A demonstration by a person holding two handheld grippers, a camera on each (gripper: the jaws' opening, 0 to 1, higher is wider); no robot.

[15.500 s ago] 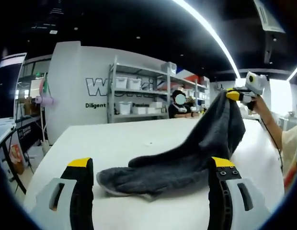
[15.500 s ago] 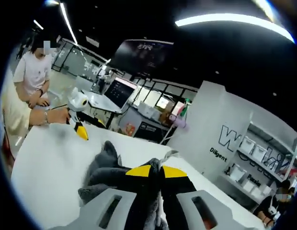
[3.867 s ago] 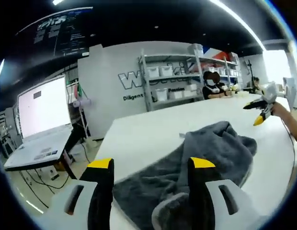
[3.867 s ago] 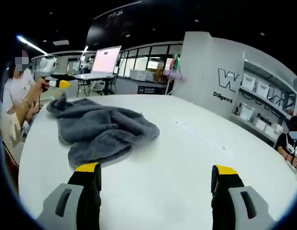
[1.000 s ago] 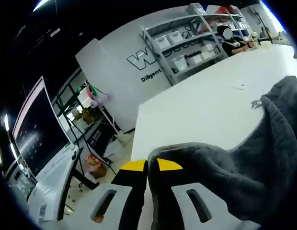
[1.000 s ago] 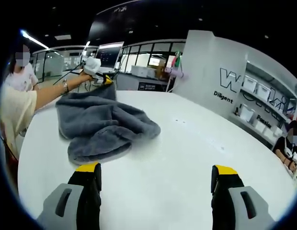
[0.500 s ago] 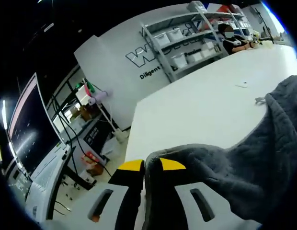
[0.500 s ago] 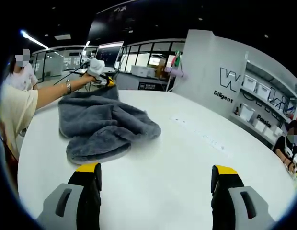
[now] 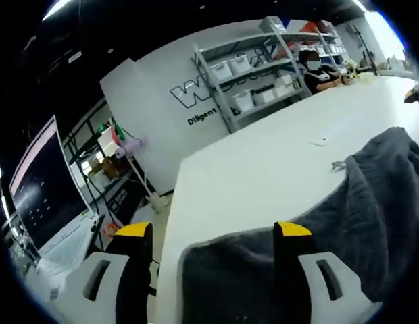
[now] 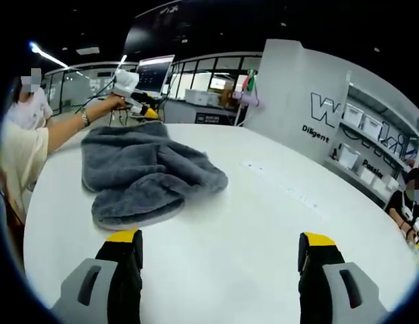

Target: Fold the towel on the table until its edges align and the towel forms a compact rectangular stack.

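Note:
A grey towel (image 10: 145,172) lies crumpled in a loose heap on the white table (image 10: 263,223), left of centre in the right gripper view. My right gripper (image 10: 220,237) stands open over bare table, well short of the towel. In the left gripper view the towel (image 9: 372,196) spreads from the right, and its near edge lies on the table between the jaws. My left gripper (image 9: 213,231) is open there with nothing clamped. From the right gripper view, the left gripper (image 10: 138,108) hovers at the towel's far edge, held by a hand.
The table's (image 9: 263,162) edge runs just left of the towel corner, with floor and a cart below. Shelves with bins (image 9: 257,67) and a seated person (image 9: 317,71) are behind. A person in a pale shirt (image 10: 20,148) stands at the table's left side.
My left gripper has gone from shut on the towel's edge to open, and the edge now lies on the table. The right gripper has stayed open and still.

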